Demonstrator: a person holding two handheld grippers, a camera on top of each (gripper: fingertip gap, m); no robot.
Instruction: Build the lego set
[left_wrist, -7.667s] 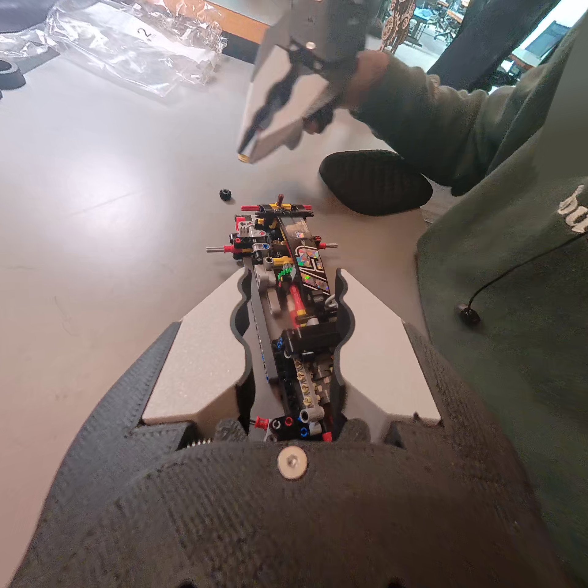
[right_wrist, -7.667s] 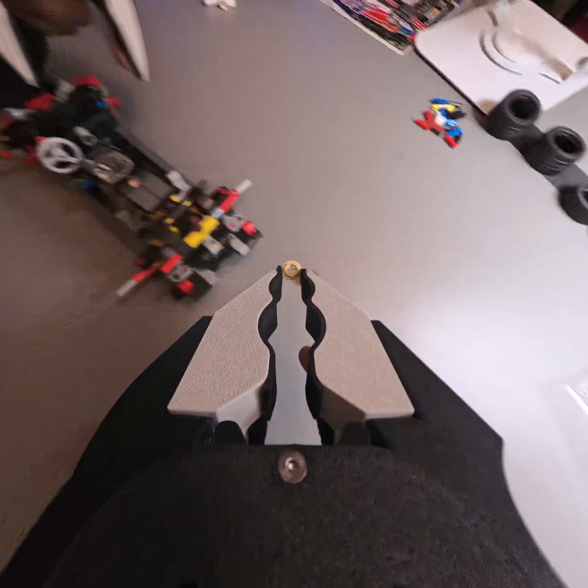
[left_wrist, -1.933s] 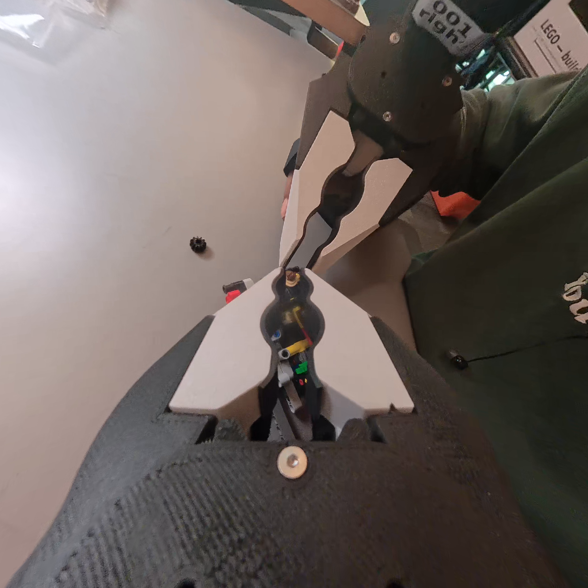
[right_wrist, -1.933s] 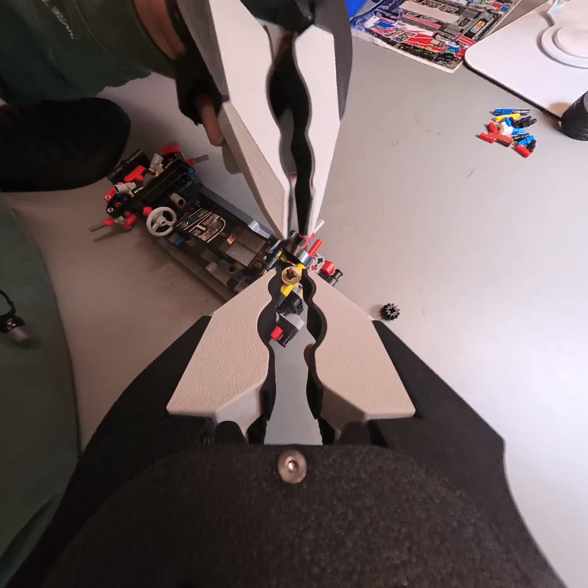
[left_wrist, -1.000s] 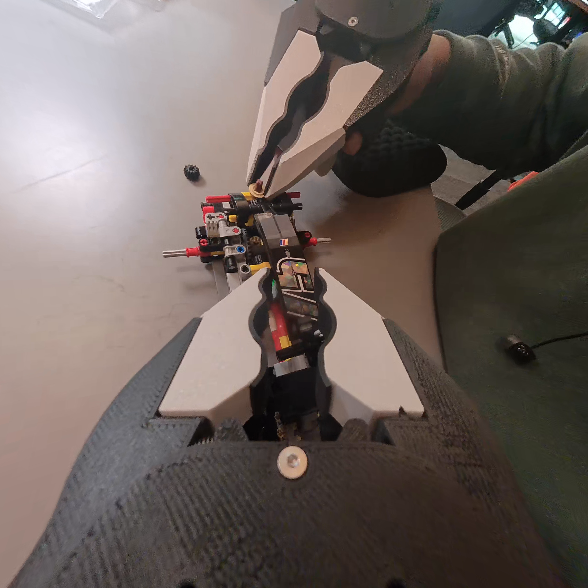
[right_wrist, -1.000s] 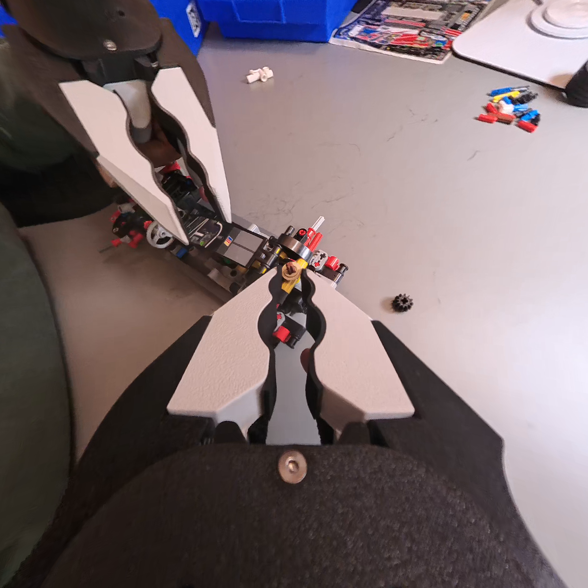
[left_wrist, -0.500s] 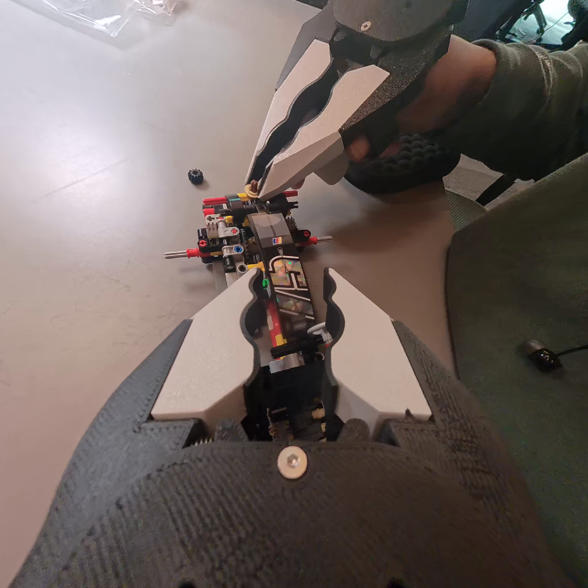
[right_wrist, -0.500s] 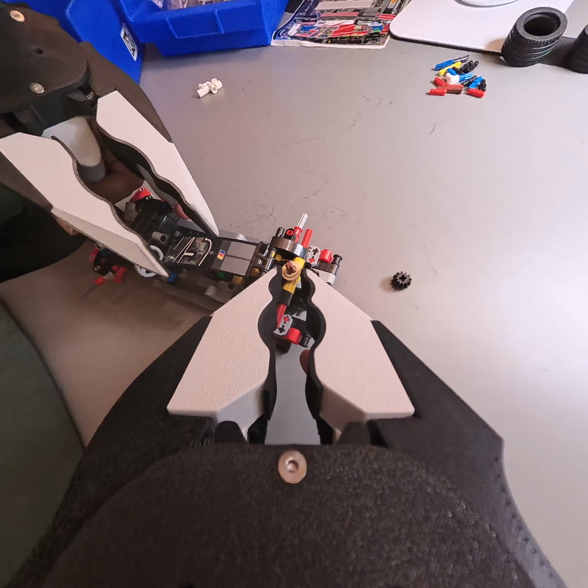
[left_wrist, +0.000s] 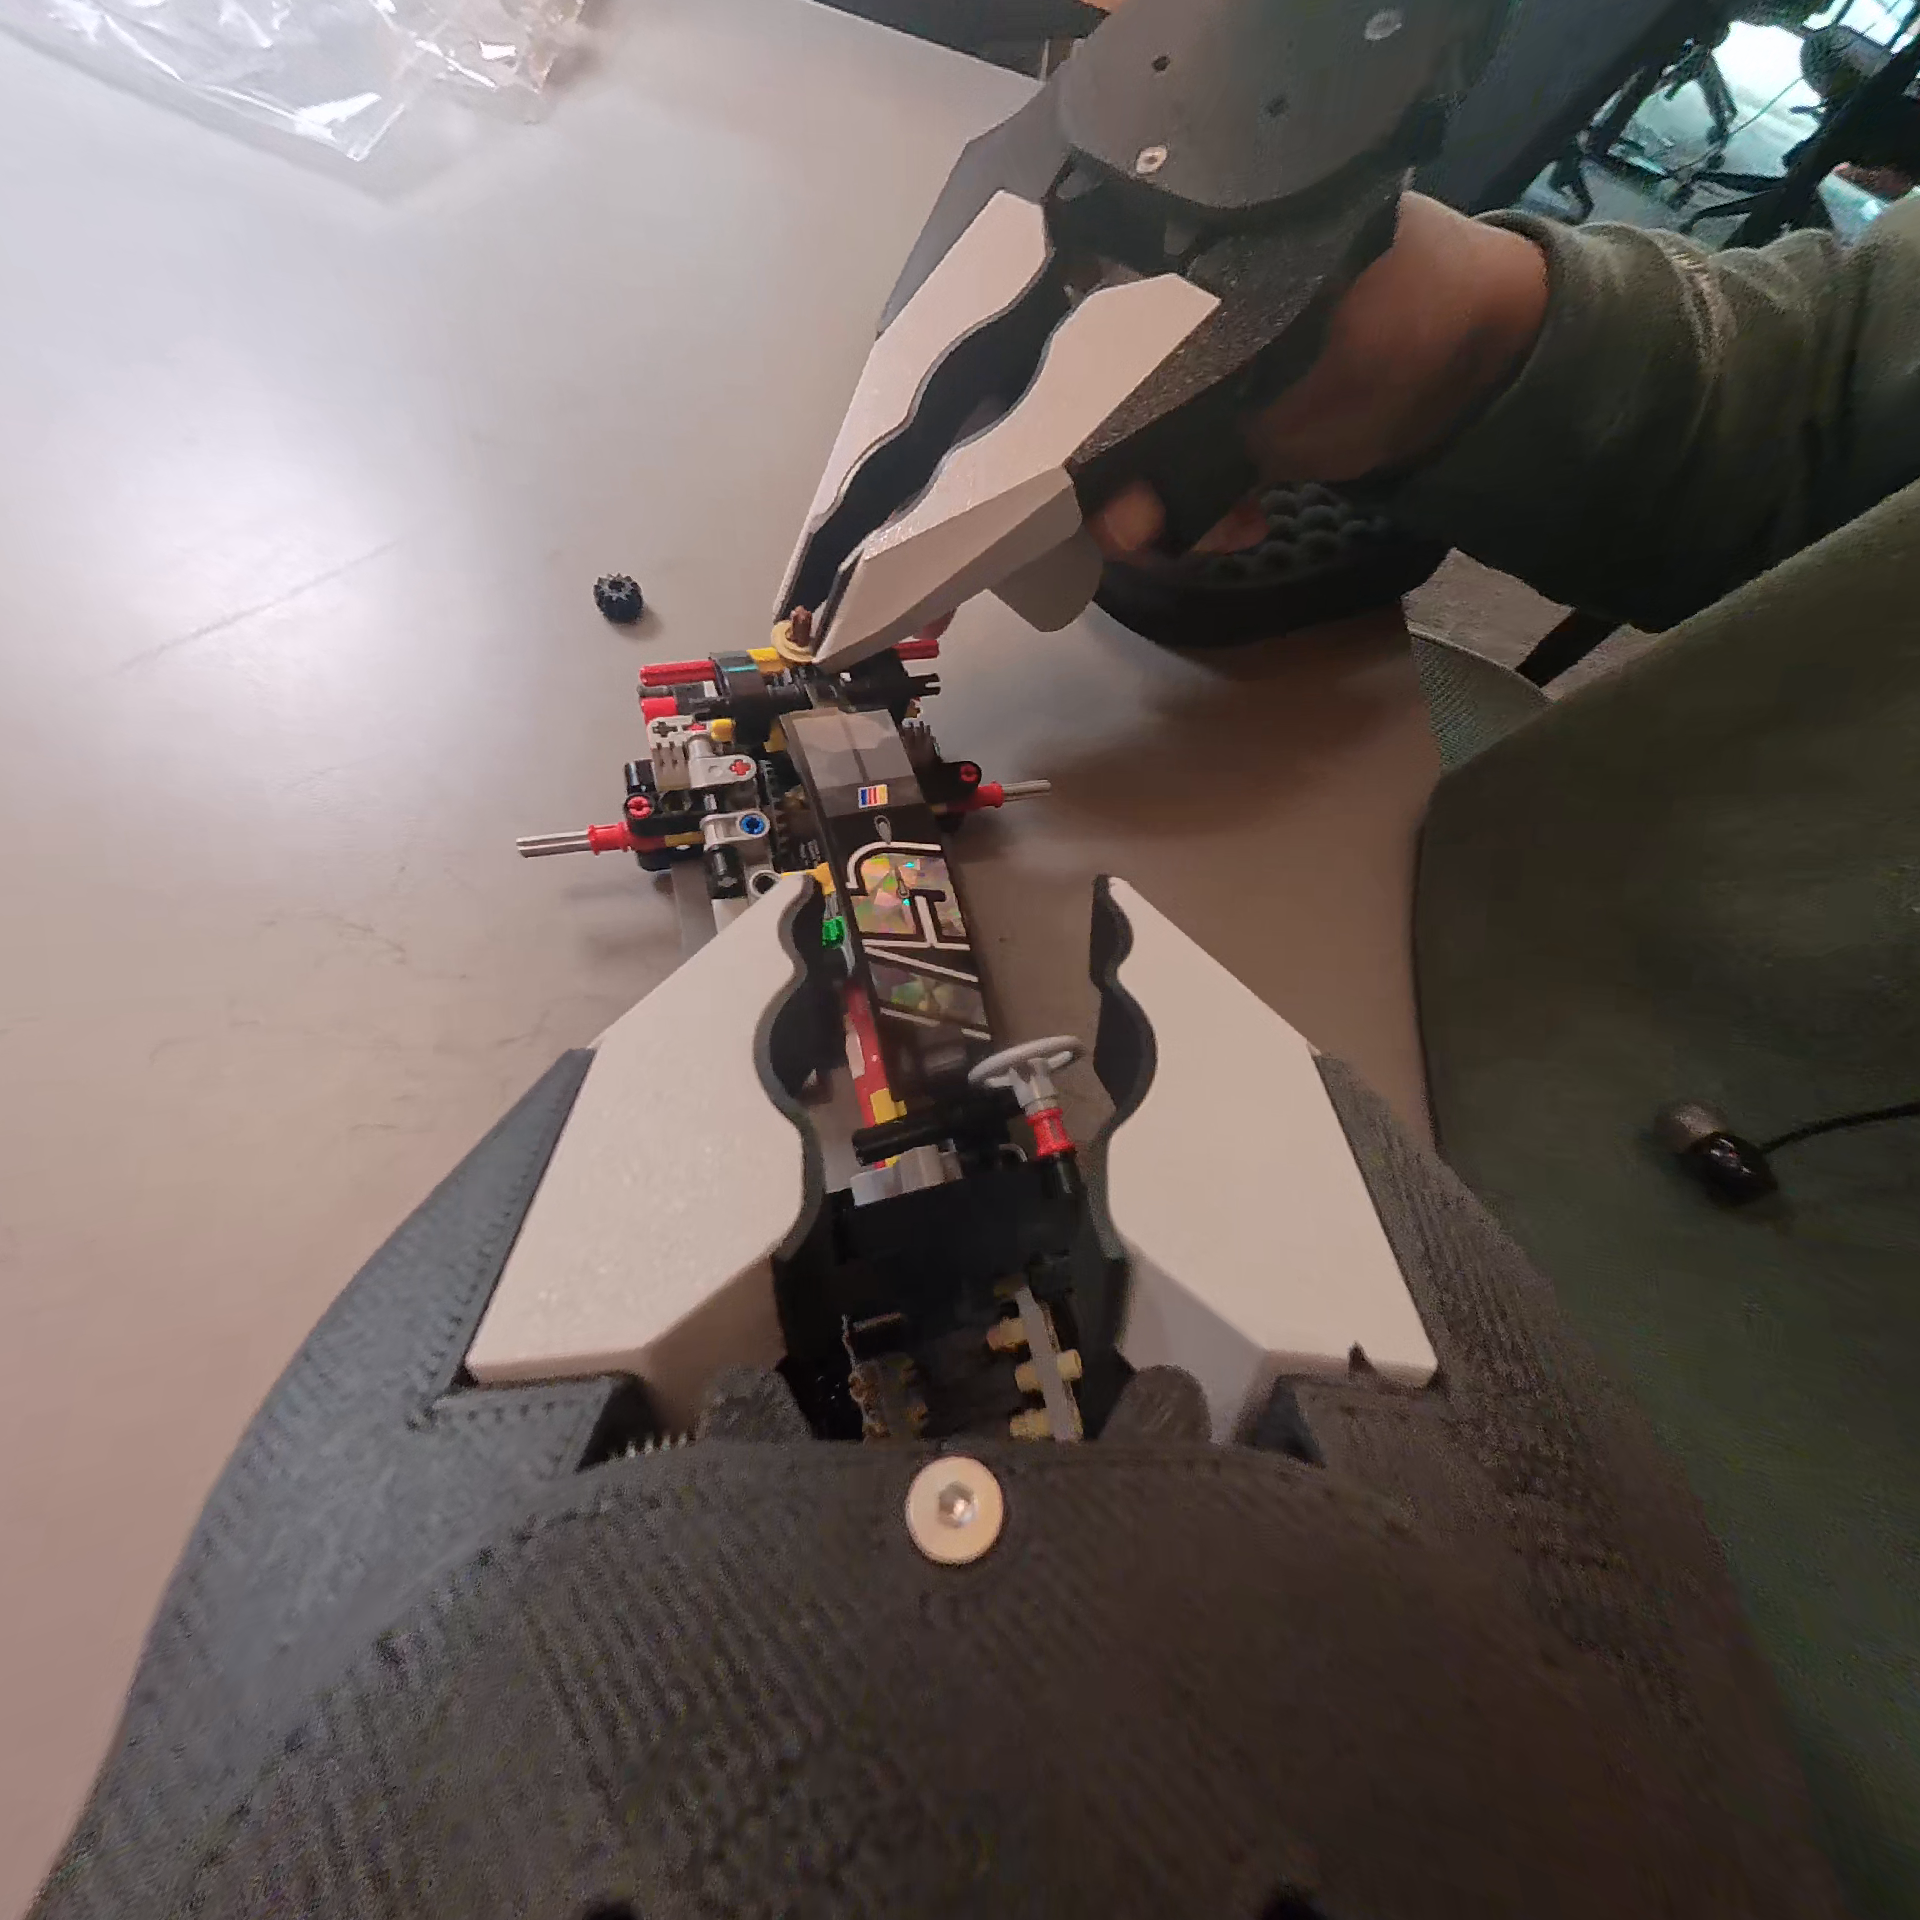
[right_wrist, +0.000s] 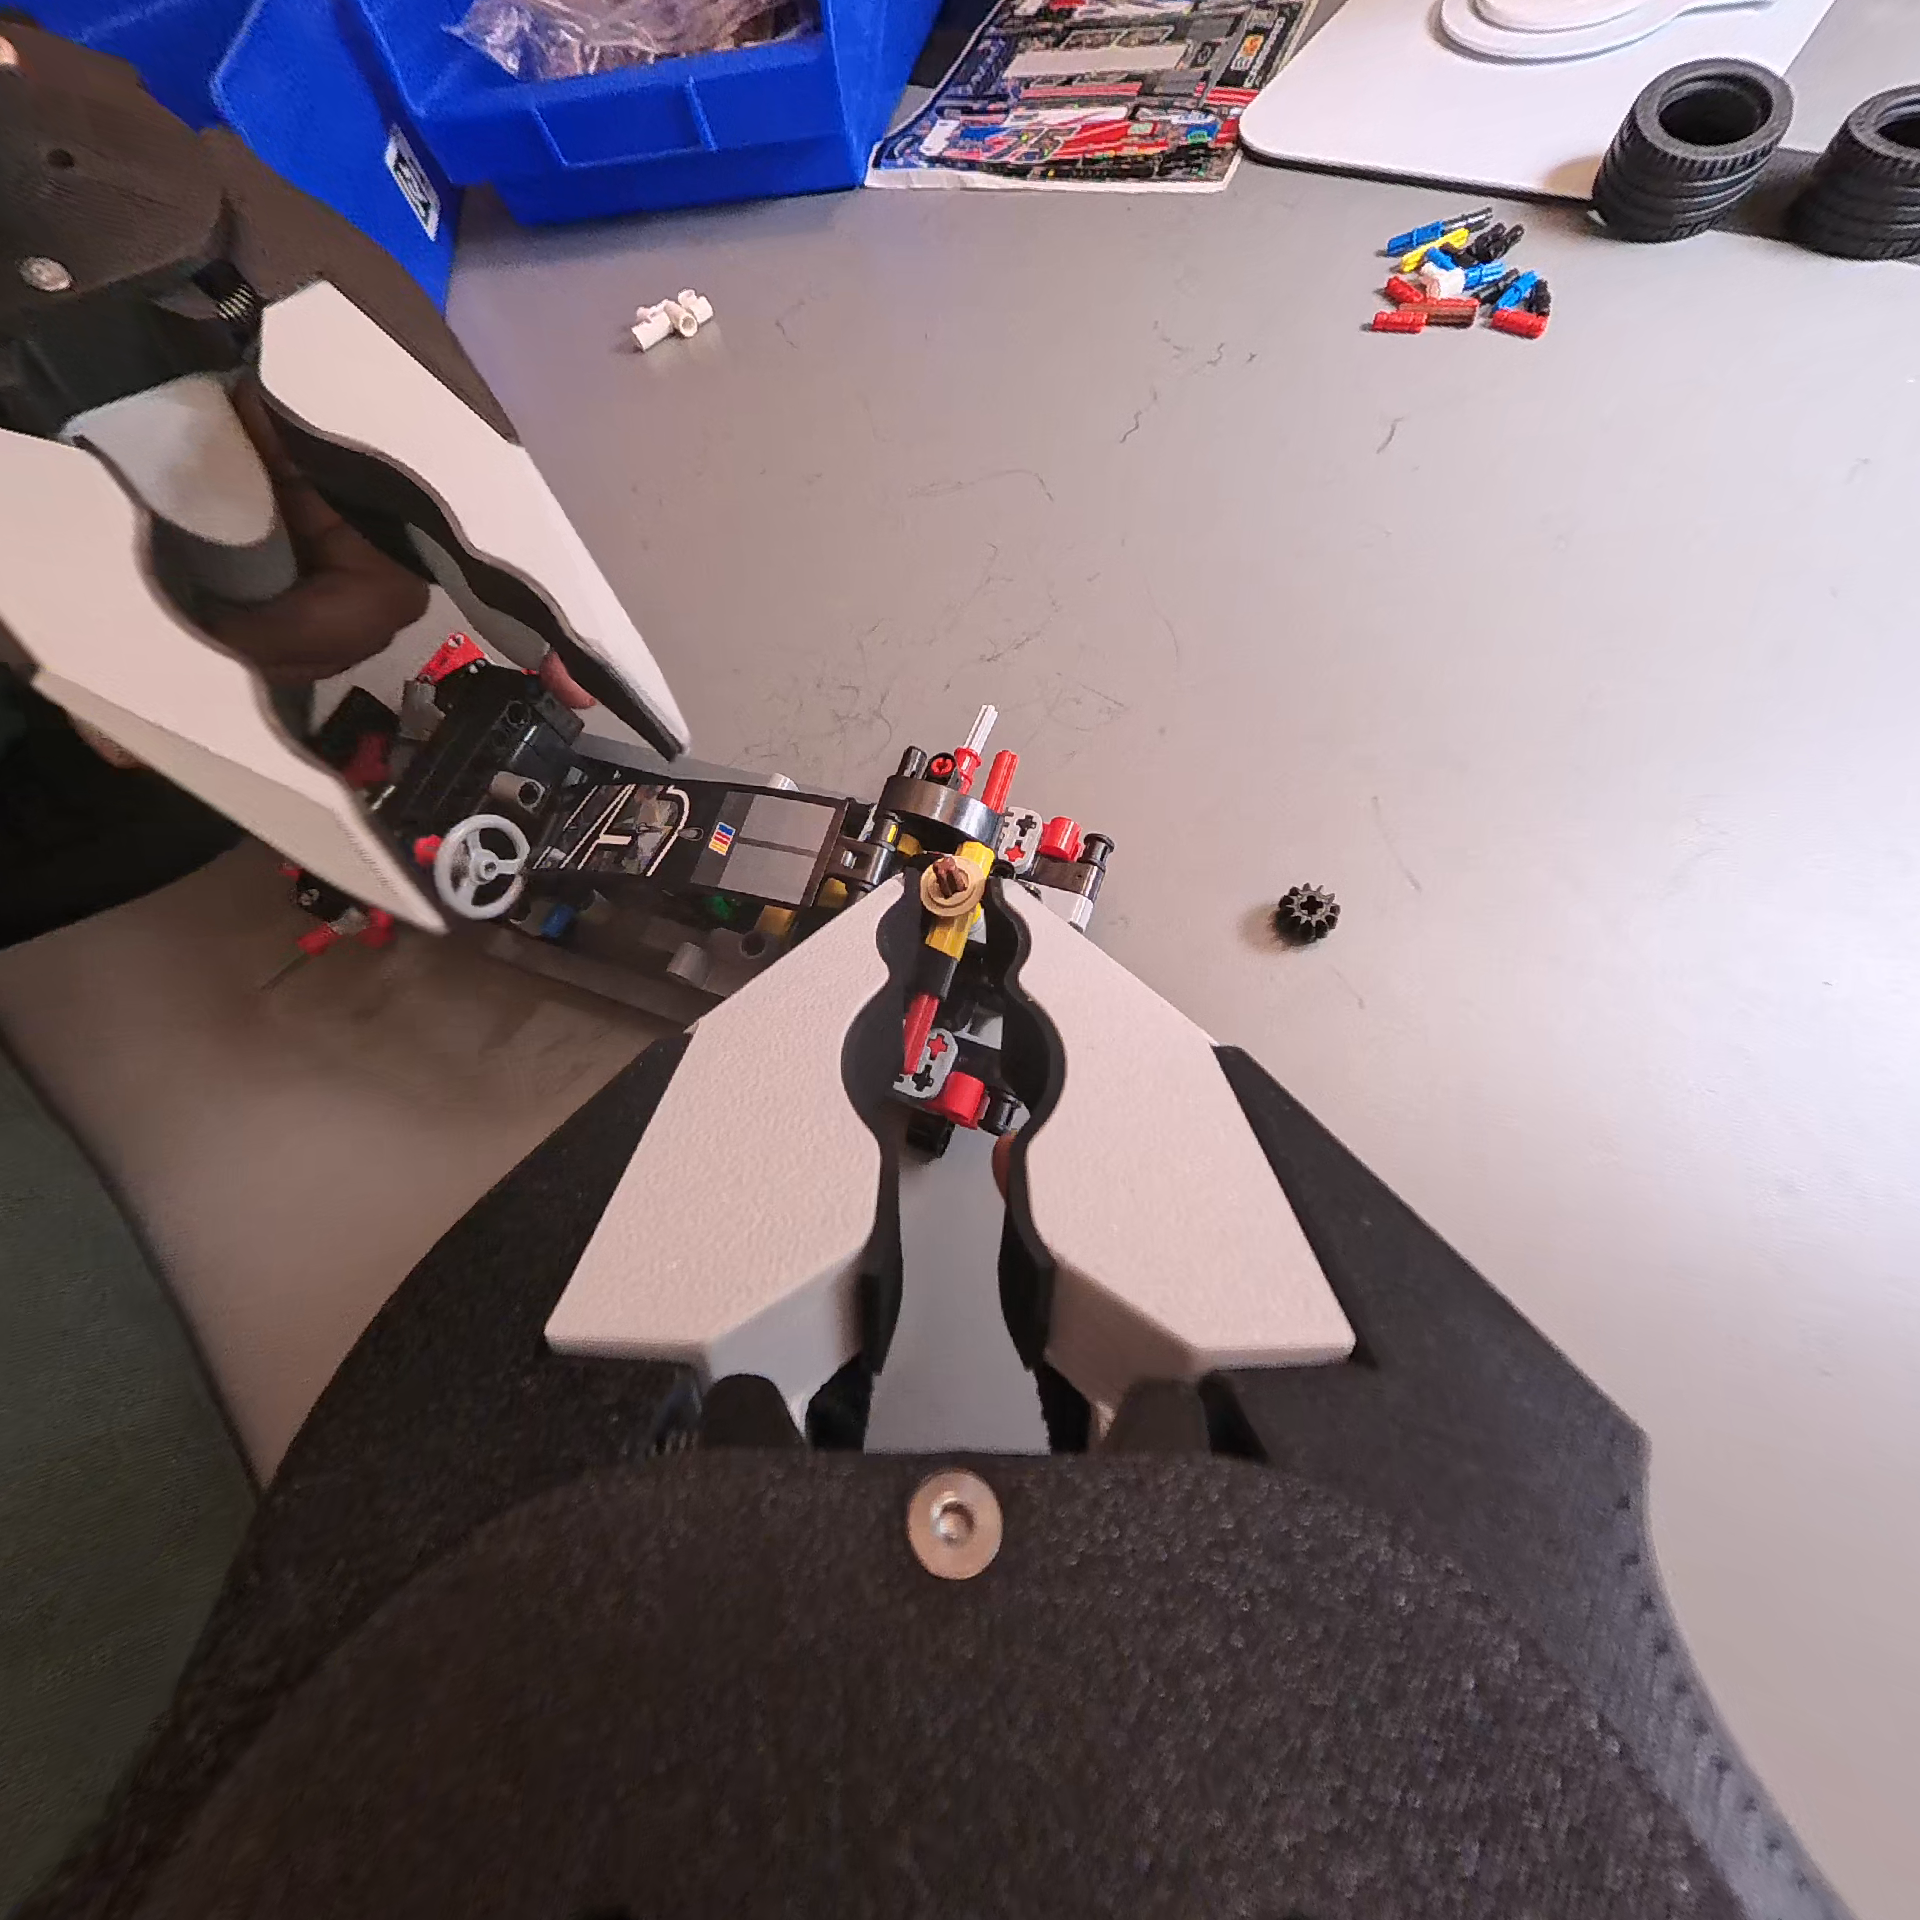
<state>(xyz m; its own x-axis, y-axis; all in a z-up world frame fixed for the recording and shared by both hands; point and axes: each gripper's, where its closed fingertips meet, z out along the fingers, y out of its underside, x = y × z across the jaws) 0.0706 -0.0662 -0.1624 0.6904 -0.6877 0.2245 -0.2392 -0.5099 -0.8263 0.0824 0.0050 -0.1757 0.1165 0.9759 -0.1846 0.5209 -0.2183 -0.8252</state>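
A long black Lego car chassis (left_wrist: 914, 935) with red, yellow and grey parts lies on the grey table; it also shows in the right wrist view (right_wrist: 758, 842). My left gripper (left_wrist: 951, 894) is open, its fingers straddling the chassis rear near a grey steering wheel (left_wrist: 1029, 1060). It shows at the left of the right wrist view (right_wrist: 556, 836). My right gripper (right_wrist: 951, 883) is shut on a small tan ring (right_wrist: 948, 891) that sits over a brown axle at the chassis front. It shows from above in the left wrist view (left_wrist: 816, 636).
A small black gear (right_wrist: 1306, 913) lies loose right of the chassis front. Far back are blue bins (right_wrist: 644, 114), an instruction booklet (right_wrist: 1060, 114), black tyres (right_wrist: 1694, 145), a pile of coloured pins (right_wrist: 1465, 286) and a white connector (right_wrist: 670, 317). A person's green sleeve (left_wrist: 1662, 364) is at right. The tips of one gripper are about 8 cm away from the tips of the other. From my right tips it is roughly 7 cm to the small black gear (right_wrist: 1306, 913); from my left, 15 cm.
My right gripper carried the tan ring to the chassis front and holds it on the brown axle. My left gripper's jaws have widened over the chassis in the last second.
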